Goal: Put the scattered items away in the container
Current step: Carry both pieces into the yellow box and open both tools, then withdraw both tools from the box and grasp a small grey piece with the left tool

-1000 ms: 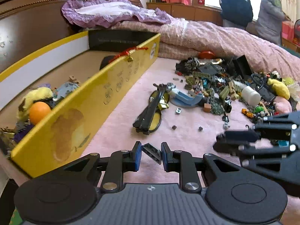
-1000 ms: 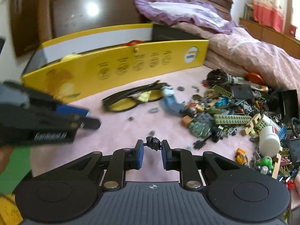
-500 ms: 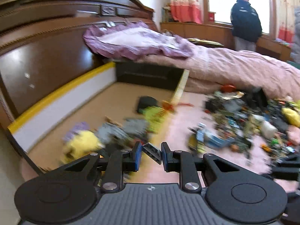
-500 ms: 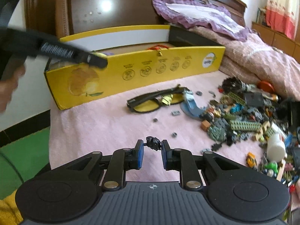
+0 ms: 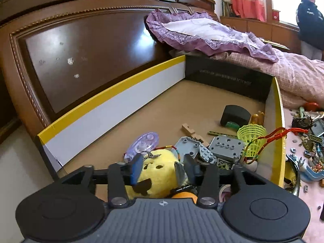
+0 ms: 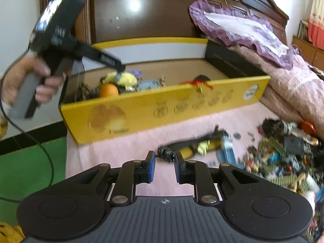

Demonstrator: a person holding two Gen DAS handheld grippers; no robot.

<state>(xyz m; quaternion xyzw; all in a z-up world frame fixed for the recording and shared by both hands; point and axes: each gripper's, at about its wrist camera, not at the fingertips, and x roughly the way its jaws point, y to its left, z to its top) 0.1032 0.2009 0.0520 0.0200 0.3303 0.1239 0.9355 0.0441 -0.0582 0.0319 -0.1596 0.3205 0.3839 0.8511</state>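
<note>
Left hand-held gripper, jaws just opened and empty, hangs over the yellow box. Right hand-held gripper pinches a small black piece above the bed.

Left gripper tilting downward, its jaws just opening with nothing between them, right gripper angling down, pinching a small black piece

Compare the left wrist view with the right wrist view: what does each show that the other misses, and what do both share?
Left only: the green shuttlecock and a bystander by the window. Right only: the box's printed outer front, the right gripper shut on a small black piece, green floor. Both: the yellow plush, orange ball and red cord.
</note>
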